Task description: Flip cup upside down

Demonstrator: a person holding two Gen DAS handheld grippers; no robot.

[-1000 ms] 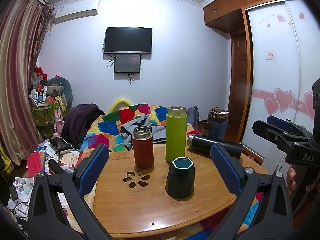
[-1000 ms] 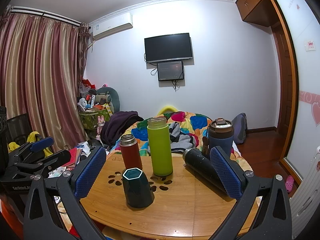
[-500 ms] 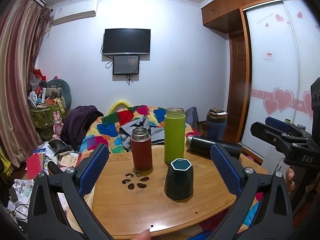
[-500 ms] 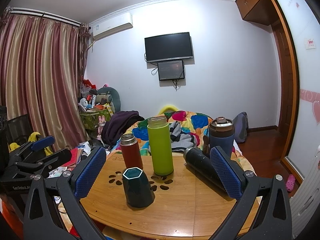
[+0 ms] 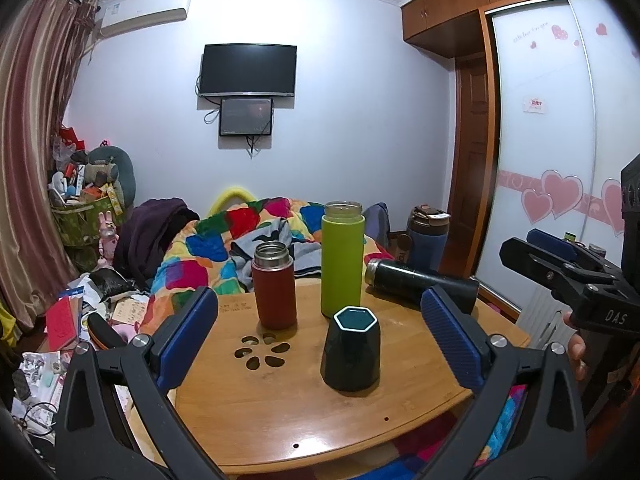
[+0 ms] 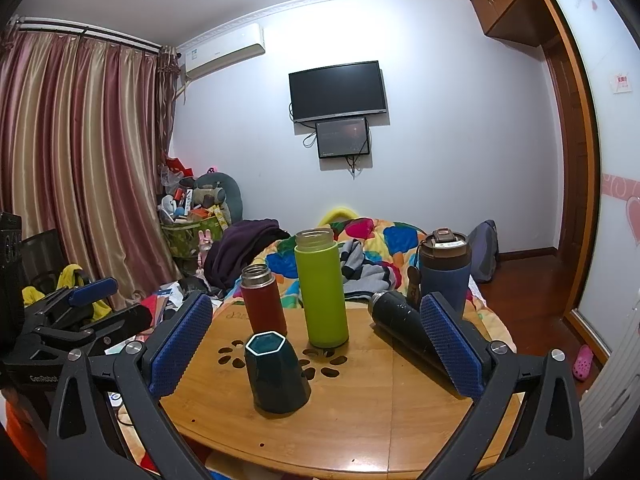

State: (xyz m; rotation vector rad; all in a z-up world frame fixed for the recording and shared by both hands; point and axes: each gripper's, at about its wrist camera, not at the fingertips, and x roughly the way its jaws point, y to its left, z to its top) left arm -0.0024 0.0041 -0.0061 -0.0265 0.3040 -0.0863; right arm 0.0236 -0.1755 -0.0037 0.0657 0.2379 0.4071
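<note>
A dark green faceted cup point(image 5: 352, 350) stands upright, hexagonal mouth up, near the front of a round wooden table point(image 5: 288, 412). It also shows in the right wrist view point(image 6: 275, 374). My left gripper point(image 5: 320, 336) is open and empty, held short of the table with the cup between its blue pads in the view. My right gripper point(image 6: 316, 344) is open and empty, with the cup left of centre. Each gripper shows at the edge of the other's view: the right one point(image 5: 568, 280), the left one point(image 6: 76, 312).
Behind the cup stand a red flask point(image 5: 274, 284), a tall lime-green bottle point(image 5: 342, 260) and a blue tumbler point(image 5: 427, 236). A black flask point(image 5: 416, 280) lies on its side at the right. A bed with a colourful quilt point(image 5: 224, 248) lies beyond; floor clutter is at the left.
Both views have shifted only slightly. The cup and bottles have not moved, and both grippers have stayed open.
</note>
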